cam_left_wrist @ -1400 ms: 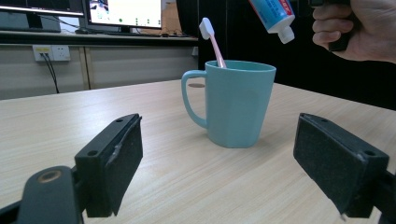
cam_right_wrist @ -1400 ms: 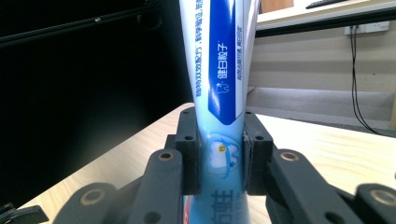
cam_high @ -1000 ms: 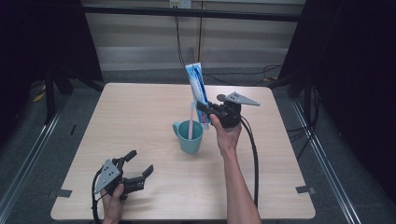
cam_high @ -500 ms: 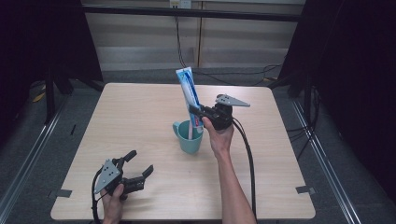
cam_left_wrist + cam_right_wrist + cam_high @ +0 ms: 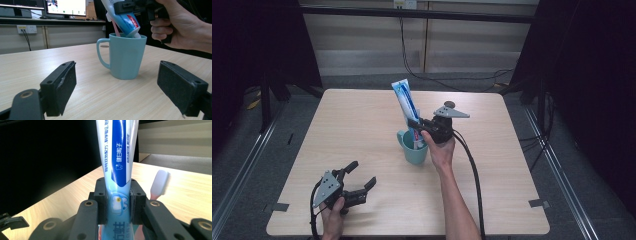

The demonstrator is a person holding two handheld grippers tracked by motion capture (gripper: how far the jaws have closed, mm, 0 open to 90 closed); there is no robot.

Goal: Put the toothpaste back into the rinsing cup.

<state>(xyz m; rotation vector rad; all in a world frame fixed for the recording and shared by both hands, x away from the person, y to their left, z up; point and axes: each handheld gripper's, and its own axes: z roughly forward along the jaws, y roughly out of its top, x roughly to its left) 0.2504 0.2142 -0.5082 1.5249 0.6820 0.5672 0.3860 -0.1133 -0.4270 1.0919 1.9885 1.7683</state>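
Note:
A teal mug (image 5: 416, 148) (image 5: 124, 56) stands near the middle of the table. My right gripper (image 5: 416, 125) (image 5: 117, 202) is shut on a blue and white toothpaste tube (image 5: 404, 104) (image 5: 117, 157), whose lower end (image 5: 130, 23) dips into the mug's mouth while the rest leans up and to the left. A pink toothbrush (image 5: 115, 28) (image 5: 160, 183) stands in the mug beside the tube. My left gripper (image 5: 357, 179) (image 5: 117, 87) rests open on the table near the front left, its jaws pointing at the mug with nothing between them.
The wooden table (image 5: 362, 130) has bare room all around the mug. Cables (image 5: 472, 170) trail from both grippers toward the front edge. Dark frame posts (image 5: 264, 95) stand off the table's left and right sides.
My right gripper has carried the toothpaste tube left and down, so its lower end now sits inside the mug. The left gripper has stayed where it was.

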